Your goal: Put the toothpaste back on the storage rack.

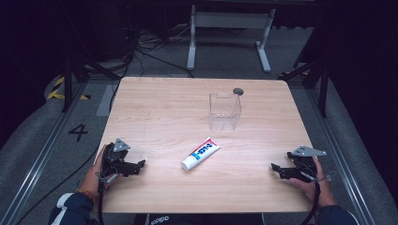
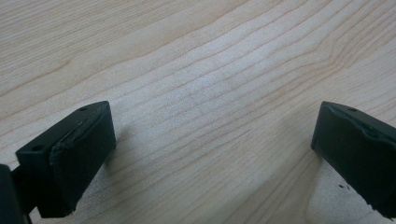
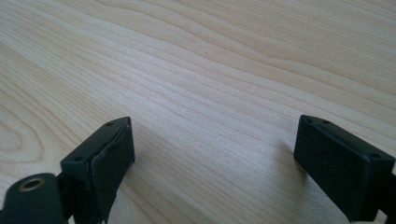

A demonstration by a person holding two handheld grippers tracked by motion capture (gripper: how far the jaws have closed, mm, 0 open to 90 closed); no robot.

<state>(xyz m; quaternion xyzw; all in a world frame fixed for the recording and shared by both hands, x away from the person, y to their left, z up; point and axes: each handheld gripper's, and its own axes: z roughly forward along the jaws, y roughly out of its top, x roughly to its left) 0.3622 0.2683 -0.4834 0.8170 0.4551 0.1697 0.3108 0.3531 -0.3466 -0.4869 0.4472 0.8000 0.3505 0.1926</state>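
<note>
Lying flat on the wooden table [image 1: 155, 108], the toothpaste tube [image 1: 200, 153] sits between the left gripper [image 1: 139, 167] and the right gripper [image 1: 277, 169], well apart from each. Both grippers have their jaws spread wide over bare wood. A clear plastic box [image 1: 225, 111] stands just beyond the tube.

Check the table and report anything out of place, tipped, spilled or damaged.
Nothing stands out. The toothpaste tube lies flat and capped mid-table, the clear plastic box stands upright behind it, apart from it, and no spill shows on the table. Both the left gripper and right gripper are open and hold nothing.
</note>
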